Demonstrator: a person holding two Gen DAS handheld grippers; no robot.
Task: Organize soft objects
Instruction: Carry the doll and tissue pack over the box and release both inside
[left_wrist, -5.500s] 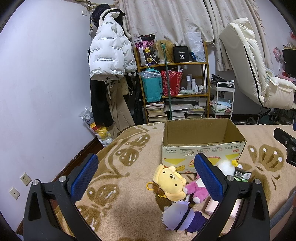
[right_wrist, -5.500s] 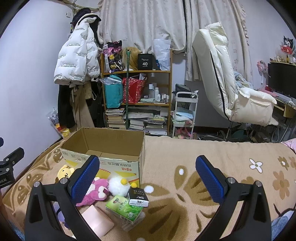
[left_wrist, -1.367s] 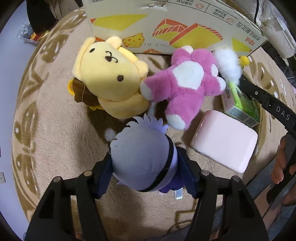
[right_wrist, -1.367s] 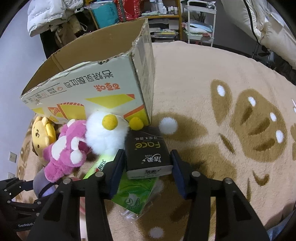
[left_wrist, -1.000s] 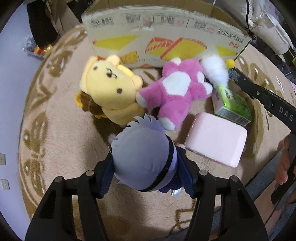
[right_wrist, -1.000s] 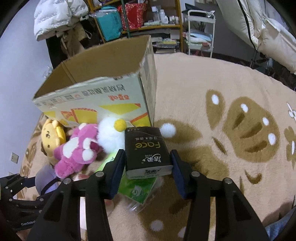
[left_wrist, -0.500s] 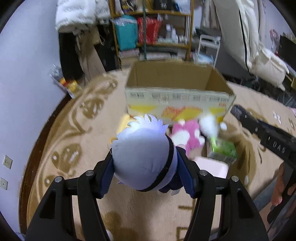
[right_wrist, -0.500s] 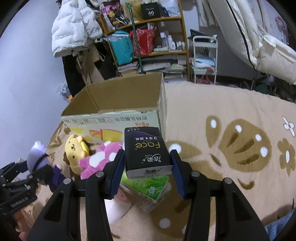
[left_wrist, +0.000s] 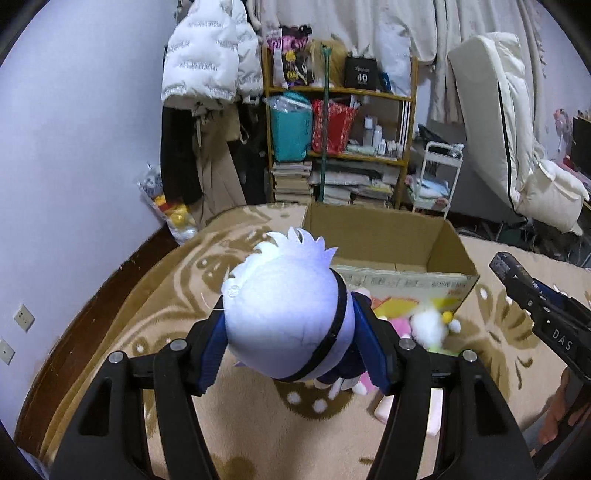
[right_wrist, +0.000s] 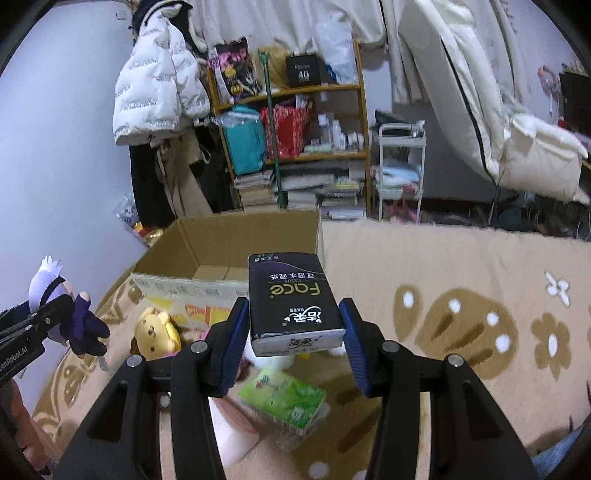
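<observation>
My left gripper (left_wrist: 293, 345) is shut on a white-haired plush doll (left_wrist: 284, 314) in dark clothes, held above the beige blanket. The same doll (right_wrist: 59, 306) shows at the left edge of the right wrist view. My right gripper (right_wrist: 293, 332) is shut on a black tissue pack (right_wrist: 291, 299), lifted in front of the open cardboard box (right_wrist: 221, 258). The box (left_wrist: 388, 243) stands just beyond both grippers. On the blanket before it lie a yellow bear plush (right_wrist: 155, 328), a pink plush (left_wrist: 400, 326), a white fluffy chick (left_wrist: 432, 326), a green tissue pack (right_wrist: 288, 402) and a pink pack (right_wrist: 232, 432).
The patterned blanket (right_wrist: 461, 295) covers a bed that stretches right. Behind the box stand a cluttered wooden shelf (left_wrist: 340, 144), a white trolley (right_wrist: 400, 166), a hanging white puffer jacket (left_wrist: 210, 62) and a cream recliner (left_wrist: 517, 140). The bed's dark edge (left_wrist: 92, 314) runs at left.
Both grippers rose and tilted up from the blanket, carrying the doll and the black tissue pack. The box opening and the room behind have come into view.
</observation>
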